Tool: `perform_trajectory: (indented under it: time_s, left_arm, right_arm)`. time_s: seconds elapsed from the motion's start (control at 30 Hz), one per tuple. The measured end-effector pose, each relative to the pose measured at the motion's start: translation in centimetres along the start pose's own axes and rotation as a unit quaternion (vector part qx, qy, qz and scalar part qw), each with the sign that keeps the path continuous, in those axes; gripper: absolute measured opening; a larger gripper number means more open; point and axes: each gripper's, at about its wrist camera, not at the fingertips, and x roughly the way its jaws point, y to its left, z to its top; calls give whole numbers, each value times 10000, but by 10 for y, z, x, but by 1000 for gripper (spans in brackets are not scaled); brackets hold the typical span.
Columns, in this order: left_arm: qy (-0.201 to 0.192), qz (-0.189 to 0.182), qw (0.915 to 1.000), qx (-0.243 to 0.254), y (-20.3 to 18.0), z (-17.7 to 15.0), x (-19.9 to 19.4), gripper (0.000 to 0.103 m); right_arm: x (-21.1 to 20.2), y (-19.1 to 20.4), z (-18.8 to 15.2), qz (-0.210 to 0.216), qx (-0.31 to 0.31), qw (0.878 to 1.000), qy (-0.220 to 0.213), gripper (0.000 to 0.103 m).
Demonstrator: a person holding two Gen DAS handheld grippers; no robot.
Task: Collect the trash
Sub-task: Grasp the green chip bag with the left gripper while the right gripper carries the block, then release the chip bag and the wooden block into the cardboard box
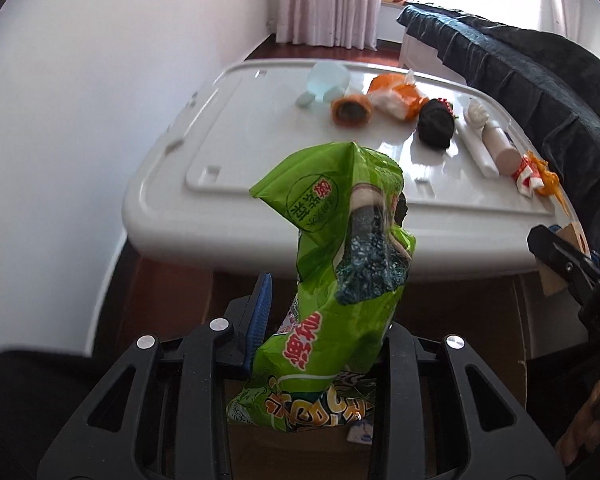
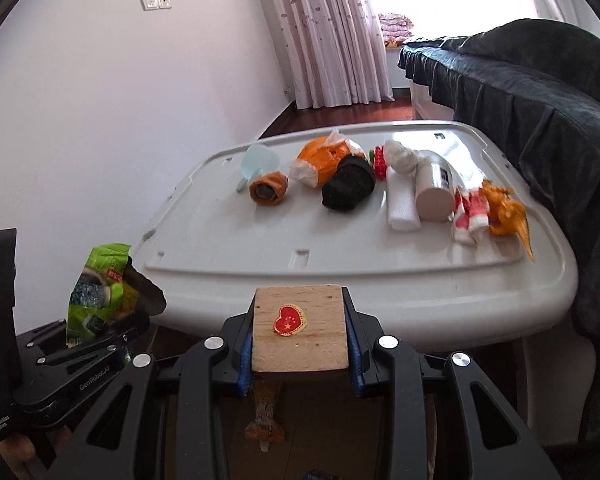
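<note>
My left gripper (image 1: 324,320) is shut on a green snack bag (image 1: 340,264), held upright just in front of the white plastic lid (image 1: 260,128) that serves as the table; the bag also shows in the right wrist view (image 2: 100,288). My right gripper (image 2: 300,328) is shut on a wooden block with a red heart sticker (image 2: 300,330), held in front of the lid's (image 2: 340,248) near edge. On the lid lie an orange plastic bag (image 2: 324,158), a black crumpled lump (image 2: 350,184), an orange roll (image 2: 268,189), white foam (image 2: 402,204) and red-white wrappers (image 2: 472,216).
A pale blue cup (image 2: 258,160), a cylinder bottle (image 2: 434,190) and an orange toy (image 2: 508,212) also lie on the lid. A dark-covered bed (image 2: 540,112) stands at the right, a white wall at the left. A cardboard box (image 2: 320,432) sits below the grippers.
</note>
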Motion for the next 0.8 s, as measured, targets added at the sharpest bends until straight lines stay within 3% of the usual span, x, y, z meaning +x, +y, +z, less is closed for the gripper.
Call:
perform_trajectory:
  time_s: [0.1,0.23,0.5,0.8]
  left_arm:
    - [94,190,9998,65,-4,-25,10,30]
    - [346,134,9991,219,-8,-45,34,30]
    - [782,-25,9968,162,-8,-53,63,30]
    - [935,-2,9956,102,-4,-51,75,30]
  right_arm:
    - [-3,7,-28,-77,-81,9997,197,35]
    - [12,12,-55,-193,-121,9981,567,35]
    - [38,3,-65,-264,51,9952,943,35]
    - [45,3,-68,-231,120,9939,1069,35]
